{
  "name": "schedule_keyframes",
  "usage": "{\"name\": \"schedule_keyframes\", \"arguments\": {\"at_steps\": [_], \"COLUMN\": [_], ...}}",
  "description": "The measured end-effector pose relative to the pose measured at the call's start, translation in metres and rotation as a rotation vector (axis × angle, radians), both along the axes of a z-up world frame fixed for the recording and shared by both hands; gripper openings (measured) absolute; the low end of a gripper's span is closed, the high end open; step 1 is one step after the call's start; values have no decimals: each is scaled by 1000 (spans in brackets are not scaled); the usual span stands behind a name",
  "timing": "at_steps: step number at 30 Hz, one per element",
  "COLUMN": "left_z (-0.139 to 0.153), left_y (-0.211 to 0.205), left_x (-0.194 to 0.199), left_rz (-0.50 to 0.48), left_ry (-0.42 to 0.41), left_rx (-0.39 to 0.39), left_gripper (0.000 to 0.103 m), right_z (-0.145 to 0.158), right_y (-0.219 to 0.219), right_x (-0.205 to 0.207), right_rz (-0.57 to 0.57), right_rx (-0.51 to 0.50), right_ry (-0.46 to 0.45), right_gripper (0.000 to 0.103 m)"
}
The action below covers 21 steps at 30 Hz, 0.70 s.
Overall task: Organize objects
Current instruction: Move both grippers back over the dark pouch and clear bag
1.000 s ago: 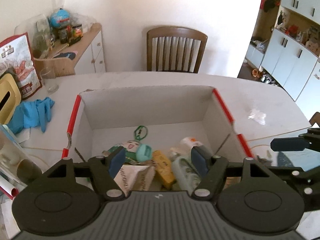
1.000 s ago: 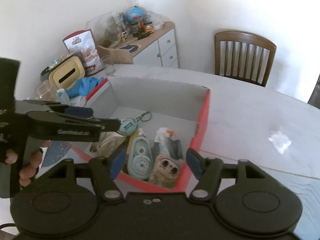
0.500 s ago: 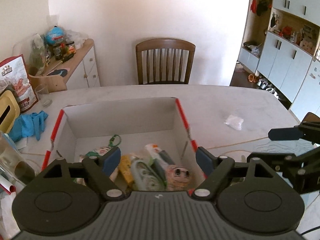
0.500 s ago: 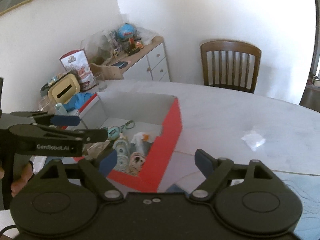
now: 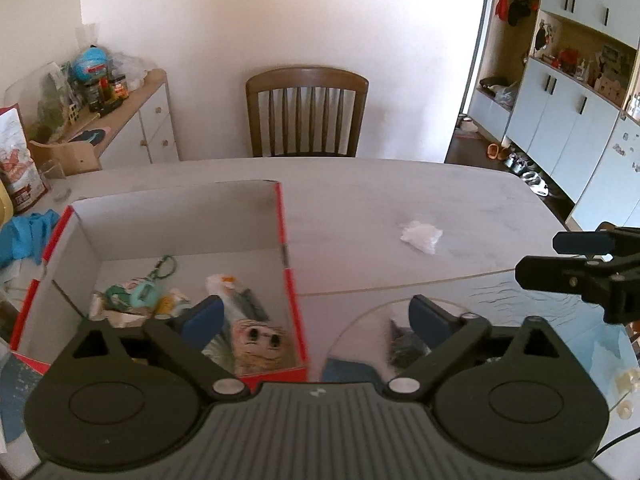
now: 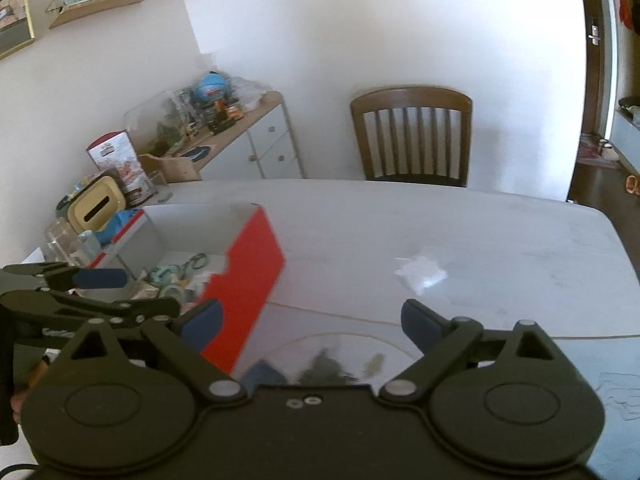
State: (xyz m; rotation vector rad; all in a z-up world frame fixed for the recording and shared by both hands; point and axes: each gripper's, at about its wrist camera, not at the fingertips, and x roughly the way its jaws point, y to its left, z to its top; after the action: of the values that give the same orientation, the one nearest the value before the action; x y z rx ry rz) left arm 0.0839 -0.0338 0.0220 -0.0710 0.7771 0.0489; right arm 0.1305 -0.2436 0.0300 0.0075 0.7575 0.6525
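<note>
A red cardboard box (image 5: 286,248) with a white inside stands on the table, left of both grippers; it also shows in the right wrist view (image 6: 248,292). It holds several small items: a teal keychain (image 5: 146,286), a face-print pouch (image 5: 258,338) and packets. My left gripper (image 5: 316,316) is open and empty, above the box's right wall. My right gripper (image 6: 312,320) is open and empty, to the right of the box. A round glass plate (image 5: 360,340) with a dark object (image 5: 404,346) lies under the grippers.
A crumpled white wrapper (image 5: 420,236) lies on the white table (image 5: 360,200). A wooden chair (image 5: 306,112) stands at the far side. A blue cloth (image 5: 24,234), a snack bag (image 5: 16,160) and a glass sit at the table's left. A sideboard (image 5: 132,120) stands behind.
Both grippers have moved right and back, away from over the box. The box now lies left in both views and the glass plate has come into view below. Both stay open.
</note>
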Motion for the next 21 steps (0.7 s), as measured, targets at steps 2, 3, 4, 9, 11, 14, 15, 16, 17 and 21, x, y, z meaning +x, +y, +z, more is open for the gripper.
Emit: {"name": "schedule_keyframes", "arguments": {"at_steps": [2, 3, 4, 9, 11, 14, 15, 16, 17, 21], "left_z": [-2, -3, -5, -14, -18, -27, -31, -35, -40, -63], "left_y": [-10, -15, -20, -39, -47, -57, -60, -62, -66, -81], "left_x": [3, 4, 6, 15, 18, 24, 26, 28, 30, 34], "left_rz": [-2, -2, -2, 3, 5, 2, 0, -3, -9, -33], "left_ry": [-1, -2, -1, -2, -6, 1, 8, 17, 24, 56], "left_rx": [11, 17, 20, 11, 17, 12, 6, 0, 0, 17], "left_gripper": [101, 102, 103, 103, 103, 103, 103, 103, 103, 103], "right_z": [-3, -4, -6, -16, -20, -27, -30, -33, -35, -48], "right_y": [-11, -16, -20, -41, -48, -53, -55, -57, -57, -58], "right_x": [5, 8, 11, 31, 39, 52, 57, 62, 66, 85], "right_rz": [-8, -11, -14, -27, -30, -32, -33, -34, -36, -30], "right_rx": [-5, -8, -11, -28, -35, -51, -55, -59, -61, -78], "right_ry": [0, 0, 0, 12, 19, 24, 27, 31, 36, 54], "right_gripper": [96, 96, 96, 96, 96, 97, 97, 96, 96, 96]}}
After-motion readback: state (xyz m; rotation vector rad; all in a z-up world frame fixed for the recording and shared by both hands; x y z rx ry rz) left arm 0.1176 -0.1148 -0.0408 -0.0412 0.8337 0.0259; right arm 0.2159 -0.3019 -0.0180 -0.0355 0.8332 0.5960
